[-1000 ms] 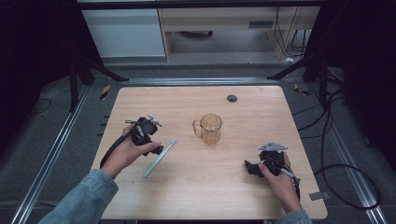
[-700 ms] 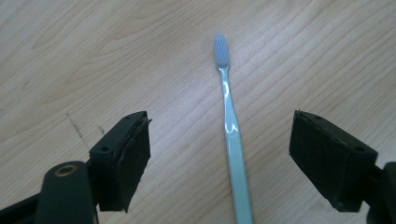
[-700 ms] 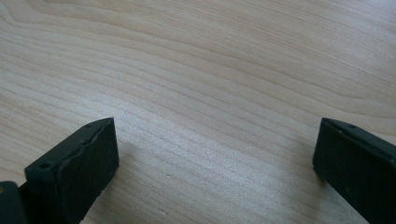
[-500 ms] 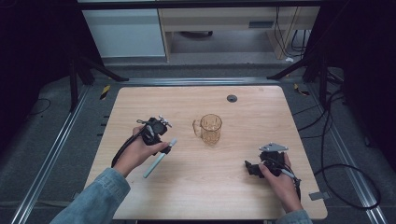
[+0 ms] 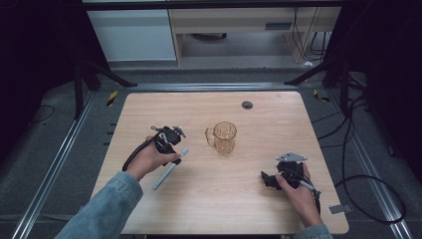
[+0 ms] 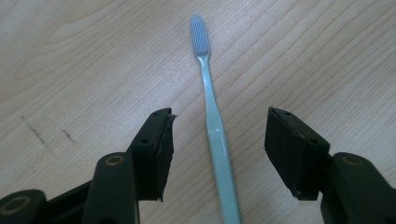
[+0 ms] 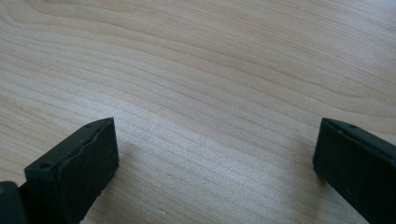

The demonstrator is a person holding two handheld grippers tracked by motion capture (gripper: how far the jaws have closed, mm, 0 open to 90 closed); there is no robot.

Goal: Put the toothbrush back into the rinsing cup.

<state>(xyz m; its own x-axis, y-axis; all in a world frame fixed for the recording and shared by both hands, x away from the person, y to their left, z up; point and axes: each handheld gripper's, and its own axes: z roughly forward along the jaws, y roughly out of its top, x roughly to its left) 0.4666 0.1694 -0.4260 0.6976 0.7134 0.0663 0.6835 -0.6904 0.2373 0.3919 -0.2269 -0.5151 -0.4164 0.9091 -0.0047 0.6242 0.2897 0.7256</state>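
While my left gripper straddles the toothbrush, its jaws have just been closing, yet the pads stand clear of the handle on both sides, so nothing is gripped. Since a second ago this hand has slid along the desk from the handle's outer side to sit over the brush, near its head end. The toothbrush lies flat on the wood, left of the amber cup and apart from it. I judge the pinch on the handle is about to land. My right gripper rests at the near right, jaws wide apart over bare wood.
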